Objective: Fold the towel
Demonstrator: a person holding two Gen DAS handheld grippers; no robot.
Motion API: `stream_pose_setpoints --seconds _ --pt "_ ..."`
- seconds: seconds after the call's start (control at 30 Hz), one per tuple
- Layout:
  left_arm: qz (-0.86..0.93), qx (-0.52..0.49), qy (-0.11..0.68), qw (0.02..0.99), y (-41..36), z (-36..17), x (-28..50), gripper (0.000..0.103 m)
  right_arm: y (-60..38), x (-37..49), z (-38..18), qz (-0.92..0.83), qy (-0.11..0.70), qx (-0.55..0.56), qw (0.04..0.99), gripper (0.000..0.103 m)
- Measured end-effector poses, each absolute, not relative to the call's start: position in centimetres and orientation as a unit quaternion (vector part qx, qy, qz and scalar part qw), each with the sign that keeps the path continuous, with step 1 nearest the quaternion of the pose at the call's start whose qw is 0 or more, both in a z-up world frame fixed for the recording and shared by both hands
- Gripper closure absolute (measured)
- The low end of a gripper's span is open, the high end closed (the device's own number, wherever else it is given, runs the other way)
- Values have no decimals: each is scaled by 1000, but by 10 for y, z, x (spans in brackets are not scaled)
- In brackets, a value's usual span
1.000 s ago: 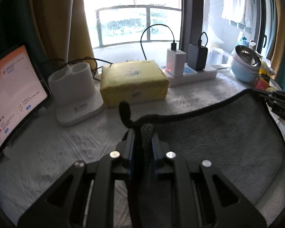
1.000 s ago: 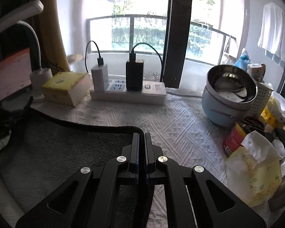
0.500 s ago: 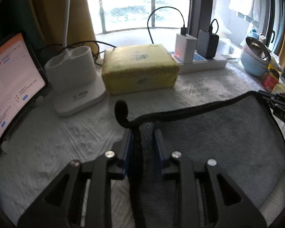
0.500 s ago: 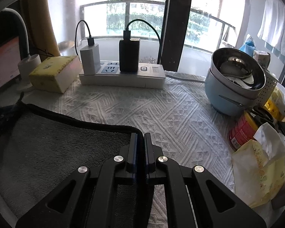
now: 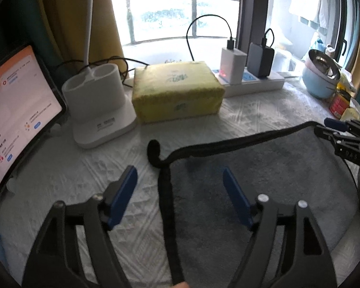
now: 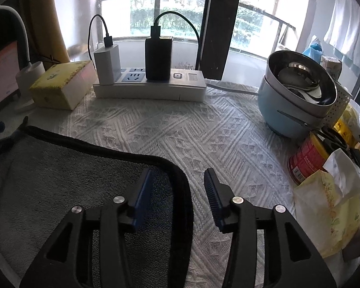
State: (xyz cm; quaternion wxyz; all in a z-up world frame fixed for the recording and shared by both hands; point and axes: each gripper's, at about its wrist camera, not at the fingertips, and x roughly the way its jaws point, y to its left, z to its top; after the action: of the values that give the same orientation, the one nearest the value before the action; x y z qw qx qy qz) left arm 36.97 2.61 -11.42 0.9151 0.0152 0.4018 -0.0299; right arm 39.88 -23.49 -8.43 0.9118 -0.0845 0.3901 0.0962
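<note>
Towel (image 5: 264, 168), grey with black binding, lies flat on the white textured cloth (image 6: 204, 132) over the tabletop, its far corners just ahead of my two tools. Half a second ago both pairs of fingers were pinched on the black hem; now both have let go. Left gripper (image 5: 180, 182): fingers (image 5: 122, 196) spread wide, one blue pad over bare cloth, the other over grey pile, the hem running up between them and touching neither. Right gripper (image 6: 177, 192): fingers (image 6: 142, 194) parted to a moderate gap, astride the rounded corner of the hem, nothing held; whether the pads brush the pile, I cannot tell. The black hanging loop (image 5: 153, 153) at my left corner curls up off the cloth. Left view only: the lit tablet (image 5: 16, 110) leaning at the left, the white lamp base (image 5: 100, 110), the full top of the yellow tissue pack (image 5: 177, 91), and my right gripper's tips at the towel's far right corner. Right view only: the red can (image 6: 304, 160), the crumpled yellow wrapper (image 6: 328, 211), and the steel bowl sitting in the blue pot (image 6: 297, 96) seen close. Both views show the power strip (image 6: 151, 86) with its white and black chargers by the window.
</note>
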Motion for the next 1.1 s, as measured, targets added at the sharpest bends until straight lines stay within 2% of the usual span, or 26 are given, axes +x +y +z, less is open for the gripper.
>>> stream_pose_setpoints --seconds 0.3,0.53,1.1 --pt "-37 7 394 918 25 -103 355 12 -232 391 -81 91 389 -96 912 46" --pt "-43 -7 384 922 26 -96 333 10 -231 369 -69 99 381 -100 914 42" --pt "-54 -1 346 937 11 -65 260 10 -225 300 -37 127 351 -82 924 42"
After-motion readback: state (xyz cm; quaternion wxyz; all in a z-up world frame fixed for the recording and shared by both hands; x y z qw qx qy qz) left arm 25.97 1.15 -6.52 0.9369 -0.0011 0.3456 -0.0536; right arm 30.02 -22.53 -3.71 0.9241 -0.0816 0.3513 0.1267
